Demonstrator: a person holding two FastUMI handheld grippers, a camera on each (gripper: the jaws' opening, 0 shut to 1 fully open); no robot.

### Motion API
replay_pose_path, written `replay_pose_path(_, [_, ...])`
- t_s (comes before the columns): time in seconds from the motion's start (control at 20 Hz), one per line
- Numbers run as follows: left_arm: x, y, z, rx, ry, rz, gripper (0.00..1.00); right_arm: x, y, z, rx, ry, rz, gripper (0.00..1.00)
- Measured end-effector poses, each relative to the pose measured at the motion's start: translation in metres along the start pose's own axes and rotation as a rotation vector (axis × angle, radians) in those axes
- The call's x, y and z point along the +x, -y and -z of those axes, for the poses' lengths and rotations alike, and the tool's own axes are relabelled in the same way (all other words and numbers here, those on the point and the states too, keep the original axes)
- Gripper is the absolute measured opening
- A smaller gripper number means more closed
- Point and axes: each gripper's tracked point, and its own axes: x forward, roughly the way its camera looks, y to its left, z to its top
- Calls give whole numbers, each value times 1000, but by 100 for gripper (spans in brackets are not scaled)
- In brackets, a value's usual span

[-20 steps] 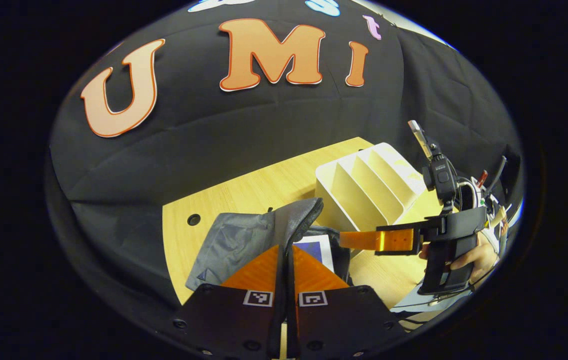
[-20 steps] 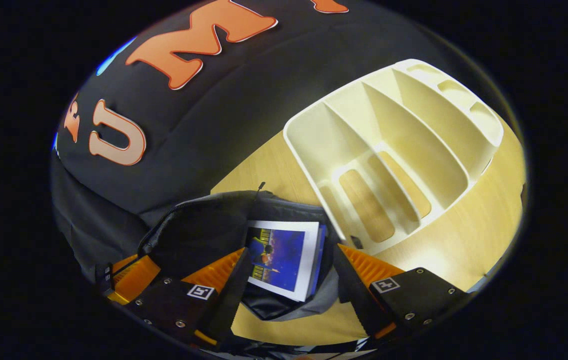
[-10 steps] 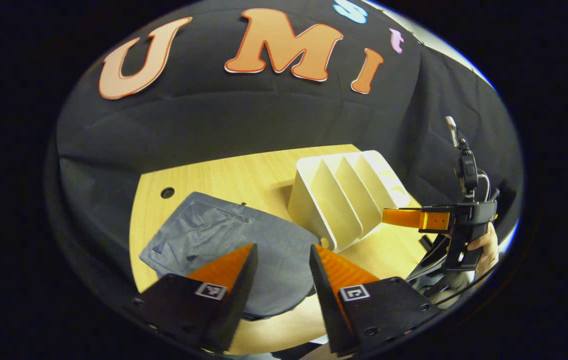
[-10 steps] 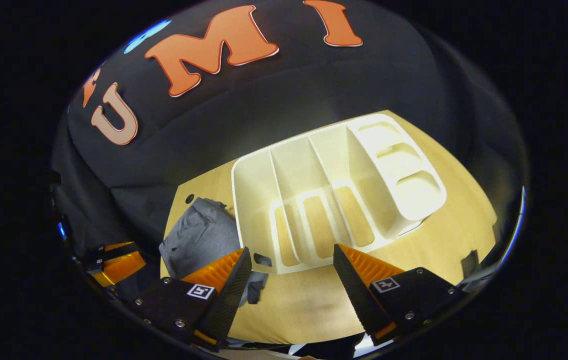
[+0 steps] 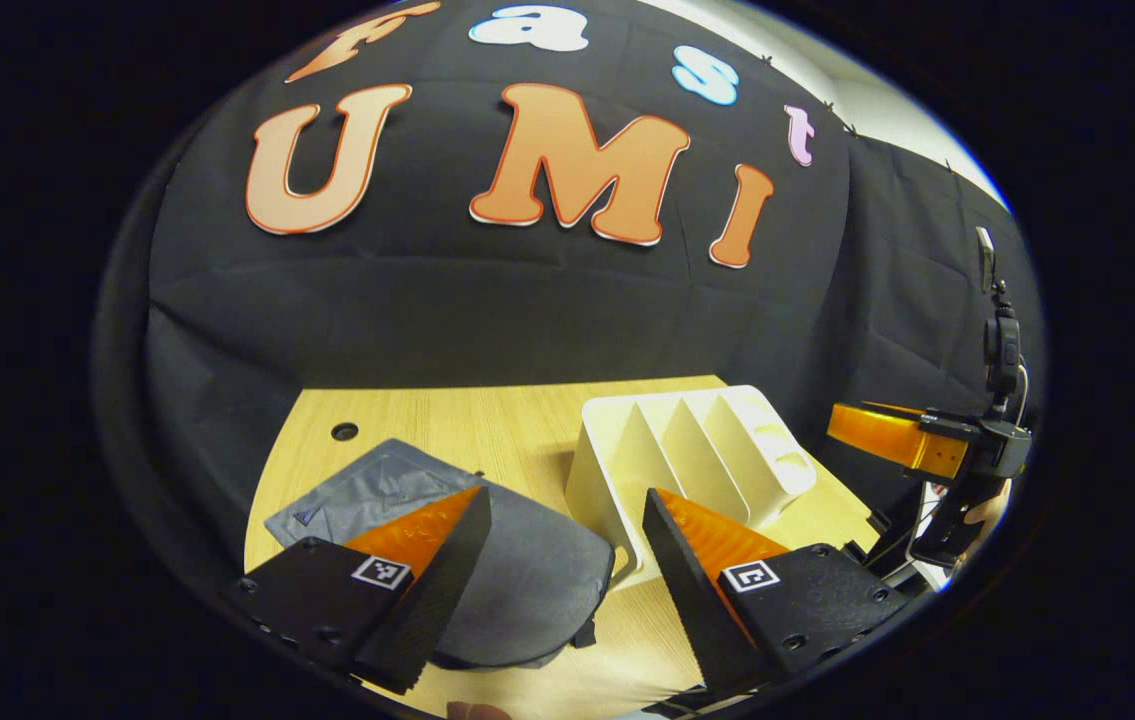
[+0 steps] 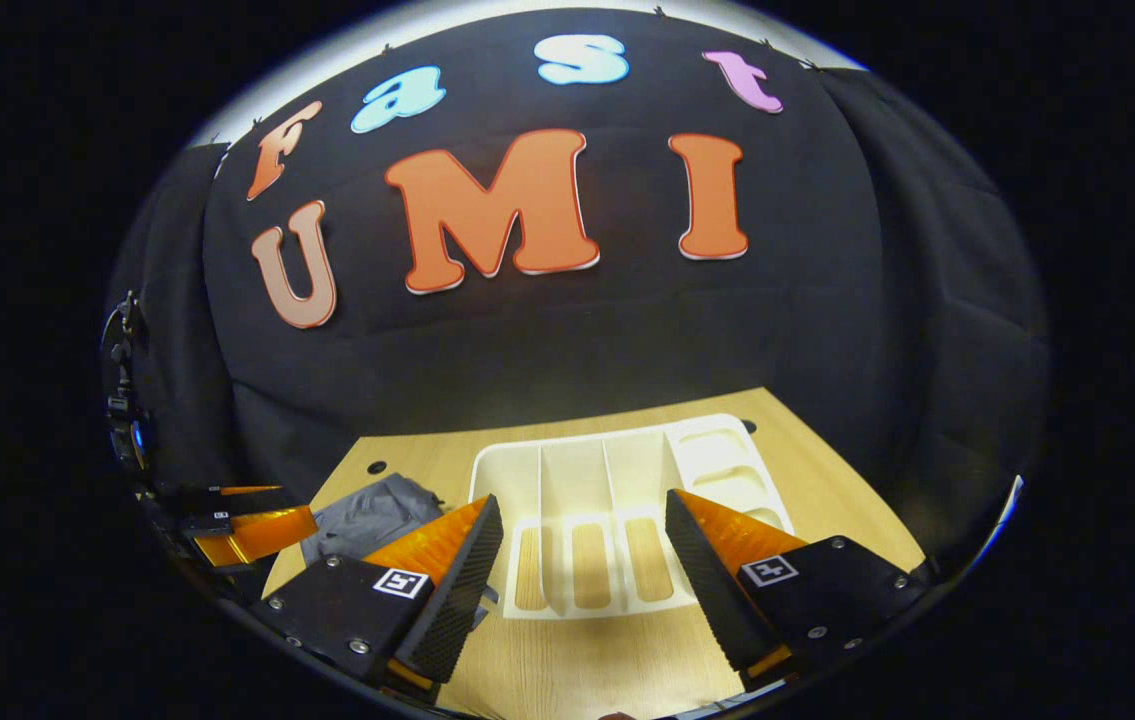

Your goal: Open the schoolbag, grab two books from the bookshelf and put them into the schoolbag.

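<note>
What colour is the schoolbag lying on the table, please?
The schoolbag is grey; the left gripper view shows it best.

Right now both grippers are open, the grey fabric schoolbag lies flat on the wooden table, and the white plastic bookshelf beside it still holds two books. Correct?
Not quite. The white plastic bookshelf holds no books; the right gripper view shows its slots bare. The rest stands: left gripper and right gripper open, grey fabric schoolbag flat on the wooden table.

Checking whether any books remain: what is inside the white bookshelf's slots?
The bookshelf slots look empty; the wooden table shows through its base cutouts. Beside it lies the grey schoolbag, flap down, covering its contents.
</note>
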Motion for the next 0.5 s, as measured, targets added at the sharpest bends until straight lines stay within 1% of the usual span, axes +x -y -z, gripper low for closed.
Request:
replay_pose_path(0.1, [-2, -2, -18, 30, 65, -23, 98, -4, -5, -16, 18, 72, -6, 97])
replay_pose_path(0.15, [-1, -2, -29, 55, 116, -29, 98, -7, -5, -19, 33, 96, -13, 97])
replay_pose_path(0.25, [1, -6, -51, 91, 214, -59, 97, -7, -8, -20, 51, 116, -27, 97])
replay_pose_path(0.35, [-9, -6, -74, 112, 289, -95, 97, -6, -6, -23, 39, 136, -14, 97])
replay_pose_path(0.4, [-11, -8, -82, 119, 321, -116, 97, -5, -4, -27, 30, 145, -7, 97])
replay_pose_path(0.5, [-15, -2, -92, 129, 350, -125, 96, -5, -4, -31, 25, 167, -9, 97])
